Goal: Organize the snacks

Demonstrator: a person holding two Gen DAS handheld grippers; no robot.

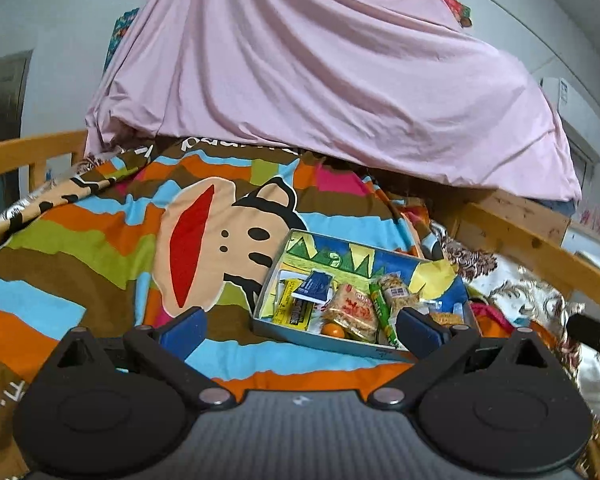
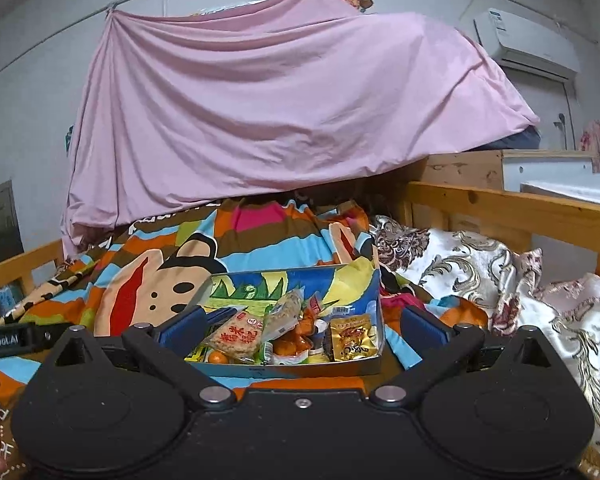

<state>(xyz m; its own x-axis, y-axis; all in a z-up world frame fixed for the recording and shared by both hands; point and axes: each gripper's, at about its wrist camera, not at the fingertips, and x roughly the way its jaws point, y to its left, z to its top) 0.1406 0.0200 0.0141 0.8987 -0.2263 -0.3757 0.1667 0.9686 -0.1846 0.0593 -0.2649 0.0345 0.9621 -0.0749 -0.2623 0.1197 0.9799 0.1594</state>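
A shallow cardboard snack box (image 2: 364, 280) packed with wrapped snacks, among them a rice-cracker pack (image 2: 236, 334) and a gold sachet (image 2: 354, 342), sits on a cartoon-monkey bedspread (image 1: 100, 240) near the bed's right-hand wooden rail (image 2: 512, 208). The left gripper (image 1: 300, 326) and right gripper (image 2: 300, 326) hover before it, jaws spread wide, empty, beneath a draped pink sheet (image 2: 280, 112).
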